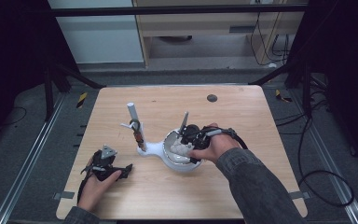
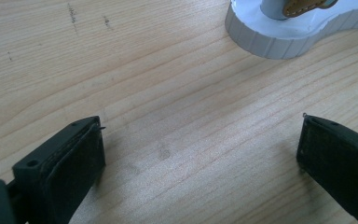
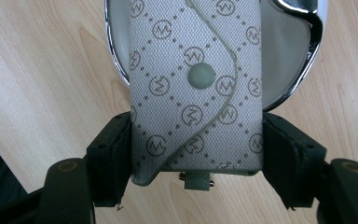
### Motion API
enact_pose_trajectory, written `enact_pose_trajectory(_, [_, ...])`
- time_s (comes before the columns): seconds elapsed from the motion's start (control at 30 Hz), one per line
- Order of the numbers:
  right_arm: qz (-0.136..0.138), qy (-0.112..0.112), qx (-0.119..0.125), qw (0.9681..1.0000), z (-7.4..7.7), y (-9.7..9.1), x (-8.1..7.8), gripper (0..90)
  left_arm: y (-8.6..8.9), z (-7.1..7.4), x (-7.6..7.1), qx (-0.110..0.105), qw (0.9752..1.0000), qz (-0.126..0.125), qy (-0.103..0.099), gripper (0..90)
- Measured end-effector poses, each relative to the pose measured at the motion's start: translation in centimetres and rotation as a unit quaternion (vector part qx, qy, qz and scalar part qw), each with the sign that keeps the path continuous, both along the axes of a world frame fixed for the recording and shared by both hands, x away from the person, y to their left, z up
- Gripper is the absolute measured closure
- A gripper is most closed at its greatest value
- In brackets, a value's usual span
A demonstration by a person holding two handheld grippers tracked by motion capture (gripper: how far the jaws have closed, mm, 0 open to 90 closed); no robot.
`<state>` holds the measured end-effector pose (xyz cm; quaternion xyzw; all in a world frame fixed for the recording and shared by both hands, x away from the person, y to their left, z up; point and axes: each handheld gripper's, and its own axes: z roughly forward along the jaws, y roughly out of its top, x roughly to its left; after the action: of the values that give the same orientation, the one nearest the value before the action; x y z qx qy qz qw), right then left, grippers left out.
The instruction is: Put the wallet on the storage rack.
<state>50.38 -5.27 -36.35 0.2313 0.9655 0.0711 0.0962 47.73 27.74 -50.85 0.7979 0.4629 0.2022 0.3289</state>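
Observation:
My right gripper (image 3: pixel 197 158) is shut on a pale grey patterned pouch (image 3: pixel 196 84) with a round snap button, both pads pressed on its sides. The pouch hangs over a round chrome-rimmed dish (image 3: pixel 307 42). In the high view that white stand with its dish (image 1: pixel 168 156) sits mid-table, with my right gripper (image 1: pixel 192 140) over the bowl and the pouch (image 1: pixel 179 148) in it. A white post (image 1: pixel 134 114) rises from the stand's left end with a brown strap on it. My left gripper (image 1: pixel 121 171) rests low on the table at the front left, its jaws wide open with bare wood between them (image 2: pixel 200 154).
The stand's white ribbed base (image 2: pixel 279 35) lies just beyond my left gripper's jaws. A small dark round spot (image 1: pixel 211 98) marks the far side of the wooden table (image 1: pixel 242 116). Dark frame bars and cables surround the table.

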Motion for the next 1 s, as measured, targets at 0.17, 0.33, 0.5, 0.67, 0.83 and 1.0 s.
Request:
enact_pose_trajectory(0.17, [0.001, -0.003, -0.001, 1.0, -0.06, 0.03, 0.13, 31.4, 0.0, 0.0, 0.0, 0.0, 1.0, 0.0, 0.0, 0.0])
enact_pose_trajectory(0.33, [0.003, -0.005, -0.001, 1.0, -0.06, 0.07, 0.18, 31.4, 0.0, 0.0, 0.0, 0.0, 1.0, 0.0, 0.0, 0.0])
enact_pose_trajectory(0.5, [0.0, -0.004, -0.001, 1.0, -0.1, 0.09, 0.29, 31.4, 0.0, 0.0, 0.0, 0.0, 1.0, 0.0, 0.0, 0.0])
enact_pose_trajectory(0.67, [0.001, -0.004, 0.0, 1.0, -0.16, 0.27, 0.4, 31.4, 0.0, 0.0, 0.0, 0.0, 1.0, -0.001, 0.0, 0.0])
enact_pose_trajectory(0.83, [-0.001, -0.004, 0.0, 1.0, -0.26, 0.53, 0.48, 31.4, 0.0, 0.0, 0.0, 0.0, 1.0, -0.001, 0.0, 0.0])
enact_pose_trajectory(1.0, [0.001, -0.006, -0.004, 1.0, -0.56, 0.83, 0.67, 31.3, 0.0, 0.0, 0.0, 0.0, 1.0, -0.001, 0.0, 0.0])
